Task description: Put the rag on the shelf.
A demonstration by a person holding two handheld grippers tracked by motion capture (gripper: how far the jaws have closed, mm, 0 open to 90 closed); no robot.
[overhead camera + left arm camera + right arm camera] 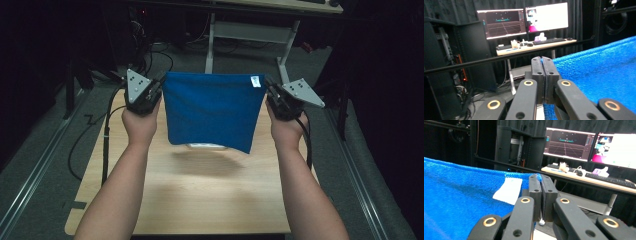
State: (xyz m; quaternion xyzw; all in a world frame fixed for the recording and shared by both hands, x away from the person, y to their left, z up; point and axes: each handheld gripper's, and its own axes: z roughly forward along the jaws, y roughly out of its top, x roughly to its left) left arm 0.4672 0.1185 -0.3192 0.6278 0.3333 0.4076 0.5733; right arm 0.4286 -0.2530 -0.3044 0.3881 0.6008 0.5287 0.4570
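Fingertips (543,65) of the left gripper (159,89) are pinched flat together on one top corner of the blue cloth (210,110), and those (541,183) of the right gripper (268,90) are clamped the same way on the other top corner, beside the white tag (508,190). The cloth is held up in the air, stretched between the two grippers above the far part of the wooden table (200,195), its lower edge hanging free and clear of the tabletop. Slipping is judged the main risk: only thin slivers of fabric are caught at the very corners, so a sharp pull apart could drag a corner out and let that side drop. If the hands are brought together unevenly, sagging and a crooked fold could result. A pale object (205,145) is glimpsed under the hanging edge, possibly a dish, too hidden to be named; it could be brushed if the cloth is lowered. The cloth is seen as a soft, nubbly terry-like weave, roughly square, limp, hemmed. The jaw pads are matte black, flat-faced, with brass-ringed links. The table is smooth light laminate with rounded corners.
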